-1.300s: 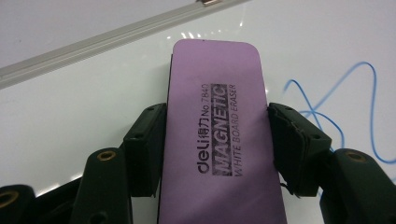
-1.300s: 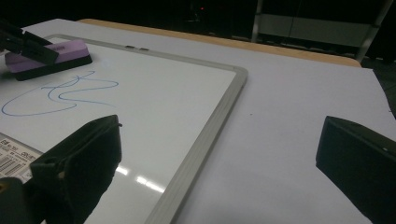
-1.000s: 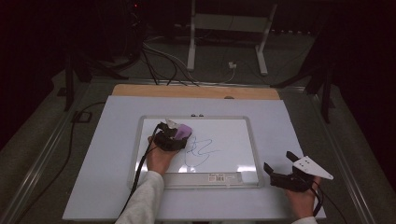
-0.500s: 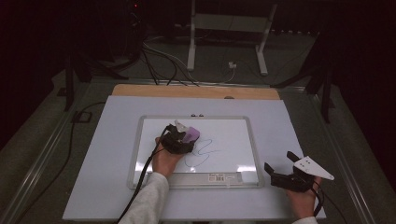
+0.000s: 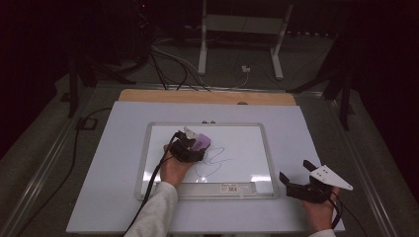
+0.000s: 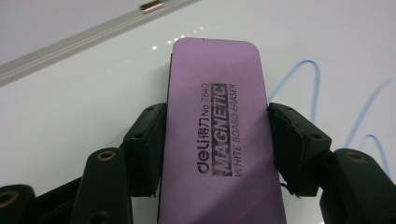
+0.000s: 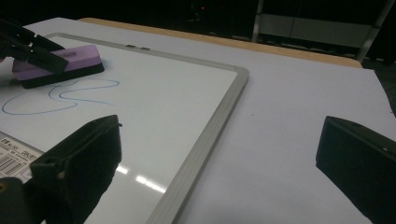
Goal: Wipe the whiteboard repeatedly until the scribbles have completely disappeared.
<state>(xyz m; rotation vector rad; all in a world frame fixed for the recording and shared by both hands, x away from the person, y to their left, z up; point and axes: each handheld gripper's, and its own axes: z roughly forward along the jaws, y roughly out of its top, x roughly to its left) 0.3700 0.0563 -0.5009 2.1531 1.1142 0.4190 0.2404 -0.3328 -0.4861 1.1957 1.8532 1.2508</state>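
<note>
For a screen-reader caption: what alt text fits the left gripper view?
Two black jaws of the left gripper clamp a purple whiteboard eraser by its long sides, flat on a whiteboard. Blue marker loops show at its right.

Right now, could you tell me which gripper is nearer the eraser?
Left. The left gripper is shut on the eraser; the right gripper rests off the whiteboard.

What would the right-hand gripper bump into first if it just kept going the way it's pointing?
Probably the whiteboard's grey frame: the right gripper aims over bare table toward its corner, though depth is hard to judge.
</note>
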